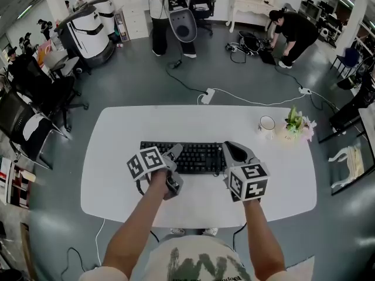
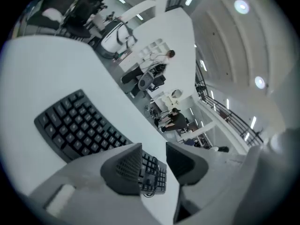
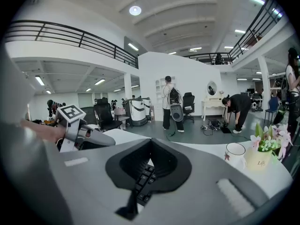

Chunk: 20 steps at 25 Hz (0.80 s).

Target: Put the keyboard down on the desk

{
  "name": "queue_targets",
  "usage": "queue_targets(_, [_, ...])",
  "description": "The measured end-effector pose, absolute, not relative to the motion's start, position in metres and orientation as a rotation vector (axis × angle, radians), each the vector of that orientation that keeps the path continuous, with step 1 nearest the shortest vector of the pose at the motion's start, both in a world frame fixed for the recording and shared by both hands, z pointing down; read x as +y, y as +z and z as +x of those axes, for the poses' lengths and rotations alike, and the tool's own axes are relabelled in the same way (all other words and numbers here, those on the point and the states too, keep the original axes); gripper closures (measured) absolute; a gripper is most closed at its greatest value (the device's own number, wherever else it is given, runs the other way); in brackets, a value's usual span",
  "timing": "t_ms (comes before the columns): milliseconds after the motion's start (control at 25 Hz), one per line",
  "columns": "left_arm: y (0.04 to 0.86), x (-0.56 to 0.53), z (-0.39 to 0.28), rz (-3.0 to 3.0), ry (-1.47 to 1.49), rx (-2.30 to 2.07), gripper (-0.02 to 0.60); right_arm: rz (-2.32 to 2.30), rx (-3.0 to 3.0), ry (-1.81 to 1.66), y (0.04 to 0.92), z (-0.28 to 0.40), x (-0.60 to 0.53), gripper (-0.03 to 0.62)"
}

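The black keyboard (image 1: 187, 154) lies flat across the middle of the white desk (image 1: 117, 157). My left gripper (image 1: 174, 167) is tilted over the keyboard's near left part. In the left gripper view its jaws (image 2: 153, 161) stand apart with nothing between them, and the keyboard (image 2: 75, 125) is on the desk beyond. My right gripper (image 1: 234, 151) hovers at the keyboard's right end. In the right gripper view its tips (image 3: 150, 146) meet, and a strip of keys (image 3: 143, 182) shows through the hollow between the pads. The left gripper (image 3: 77, 125) shows at that view's left.
A white mug (image 1: 266, 123) and a small flower pot (image 1: 296, 124) stand at the desk's far right. Black office chairs (image 1: 35, 110) crowd the floor on the left. People stand and bend beyond the desk, and cables (image 1: 234, 98) run along the floor behind it.
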<state>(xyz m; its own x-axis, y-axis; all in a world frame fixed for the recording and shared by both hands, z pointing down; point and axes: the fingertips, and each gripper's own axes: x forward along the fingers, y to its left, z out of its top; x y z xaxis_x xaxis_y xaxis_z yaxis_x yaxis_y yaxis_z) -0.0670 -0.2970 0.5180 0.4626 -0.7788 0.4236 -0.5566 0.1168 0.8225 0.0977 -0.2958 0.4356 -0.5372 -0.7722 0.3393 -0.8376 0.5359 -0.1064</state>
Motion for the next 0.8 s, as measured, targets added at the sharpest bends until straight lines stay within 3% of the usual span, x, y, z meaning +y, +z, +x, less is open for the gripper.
queue_targets(480, [0.438, -0.307, -0.070, 2.104, 0.018, -1.420, 0.475, 1.356, -2.561, 0.311, 0.410, 0.098, -0.299, 0.595])
queue_targets(640, [0.419, -0.303, -0.075, 2.259, 0.133, -1.539, 0.566, 1.354, -2.572, 0.290, 0.402, 0.098, -0.300, 0.595])
queue_targets(800, [0.405, -0.297, -0.080, 2.333, 0.133, -1.587, 0.571, 1.360, -2.580, 0.272, 0.396, 0.099, -0.298, 0.595])
